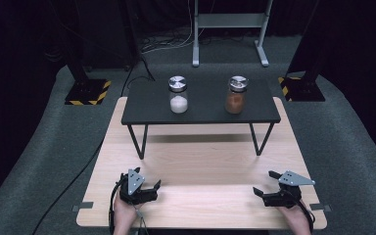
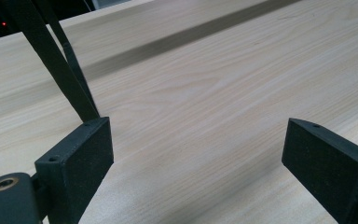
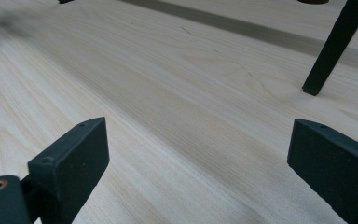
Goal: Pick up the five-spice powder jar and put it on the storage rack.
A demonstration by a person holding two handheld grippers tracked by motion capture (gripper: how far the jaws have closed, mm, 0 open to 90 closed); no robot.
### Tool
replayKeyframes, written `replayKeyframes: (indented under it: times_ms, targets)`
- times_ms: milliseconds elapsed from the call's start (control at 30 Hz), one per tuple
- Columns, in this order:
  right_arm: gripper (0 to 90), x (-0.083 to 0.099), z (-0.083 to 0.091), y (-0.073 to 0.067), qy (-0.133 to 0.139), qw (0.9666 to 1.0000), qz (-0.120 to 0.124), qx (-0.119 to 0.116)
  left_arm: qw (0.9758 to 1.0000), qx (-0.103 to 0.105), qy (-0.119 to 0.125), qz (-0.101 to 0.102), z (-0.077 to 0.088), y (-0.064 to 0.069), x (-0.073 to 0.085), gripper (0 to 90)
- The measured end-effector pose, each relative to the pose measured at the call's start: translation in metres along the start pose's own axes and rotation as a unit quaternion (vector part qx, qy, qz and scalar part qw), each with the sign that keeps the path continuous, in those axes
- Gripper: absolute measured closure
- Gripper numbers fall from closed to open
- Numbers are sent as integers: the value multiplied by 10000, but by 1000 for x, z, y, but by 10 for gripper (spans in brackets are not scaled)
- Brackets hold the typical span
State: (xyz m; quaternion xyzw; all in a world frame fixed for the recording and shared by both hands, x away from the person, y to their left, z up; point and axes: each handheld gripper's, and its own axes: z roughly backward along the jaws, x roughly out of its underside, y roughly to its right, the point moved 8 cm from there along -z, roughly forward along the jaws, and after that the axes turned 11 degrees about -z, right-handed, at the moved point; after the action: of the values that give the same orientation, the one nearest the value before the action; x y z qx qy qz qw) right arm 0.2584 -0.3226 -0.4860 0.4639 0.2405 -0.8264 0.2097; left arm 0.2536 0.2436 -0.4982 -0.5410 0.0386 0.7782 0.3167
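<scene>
From above the near edge we look forward and down across the whole worktop (image 1: 200, 166) toward the black stand (image 1: 200, 105). Our two gripper views sit low and close over the same pale wood, each facing the stand's legs (image 2: 56, 60) (image 3: 335, 44), sharing them with the high view.

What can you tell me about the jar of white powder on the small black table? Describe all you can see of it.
The jar of white powder is a small clear jar, glass or plastic by its look, with a round, shiny metal lid that is on. White powder fills roughly its lower half. It stands upright on the left part of the small black table, which stands on the wooden table. It is apart from the jar of brown powder to its right. Nothing else touches it.
</scene>
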Motion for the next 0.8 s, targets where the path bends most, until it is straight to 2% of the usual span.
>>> replayKeyframes:
  times_ms: [800]
  targets:
    - [42, -1, -1, 0, -38, 10000, 2, -5, 10000, 1, -20, -2, 0, 0, 0, 84]
